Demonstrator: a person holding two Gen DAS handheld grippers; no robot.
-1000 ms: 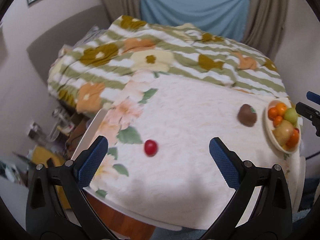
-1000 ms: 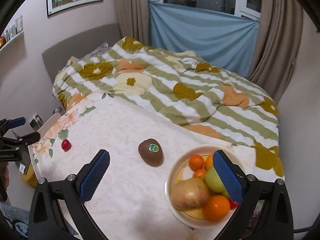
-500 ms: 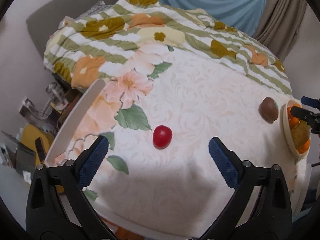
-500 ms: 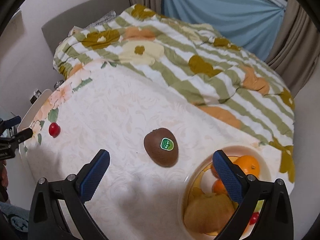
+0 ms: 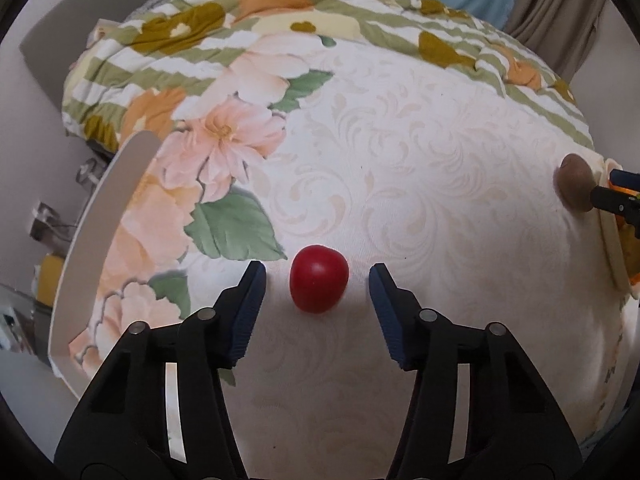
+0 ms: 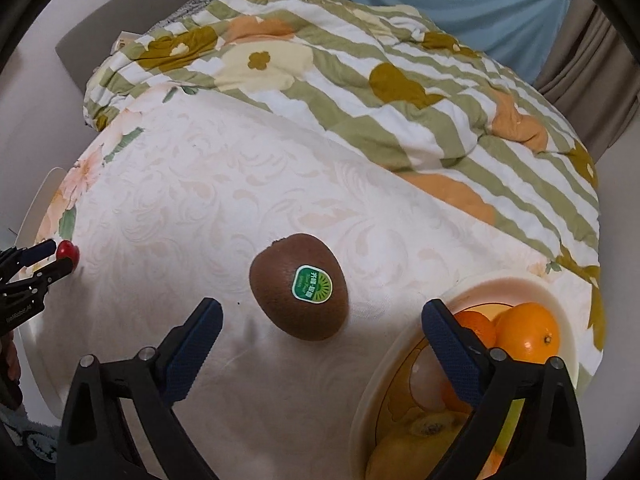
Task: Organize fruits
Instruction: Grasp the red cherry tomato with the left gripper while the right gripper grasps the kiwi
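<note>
A small red tomato [image 5: 319, 278] lies on the white patterned cloth, right between the fingers of my left gripper [image 5: 317, 280]. The jaws are closing around it, with a gap still showing on each side. A brown kiwi [image 6: 299, 290] with a green sticker lies just ahead of my right gripper [image 6: 322, 326], whose jaws stand wide and are closing slightly, with nothing pressed. The kiwi [image 5: 574, 181] shows at the right edge of the left wrist view. The cream bowl [image 6: 554, 297] of oranges sits beside the right finger. The tomato [image 6: 67, 249] and left gripper [image 6: 54, 258] appear far left.
A striped floral quilt [image 6: 360, 64] is bunched behind the cloth. The white table edge [image 5: 100, 208] curves along the left, with clutter on the floor below it. The bowl also holds a pear-like yellow fruit [image 6: 404, 446] and a green one.
Both grippers have dropped closer to the table and tilted further down. The left jaws have narrowed around the tomato. The kiwi now lies near the right gripper's fingers.
</note>
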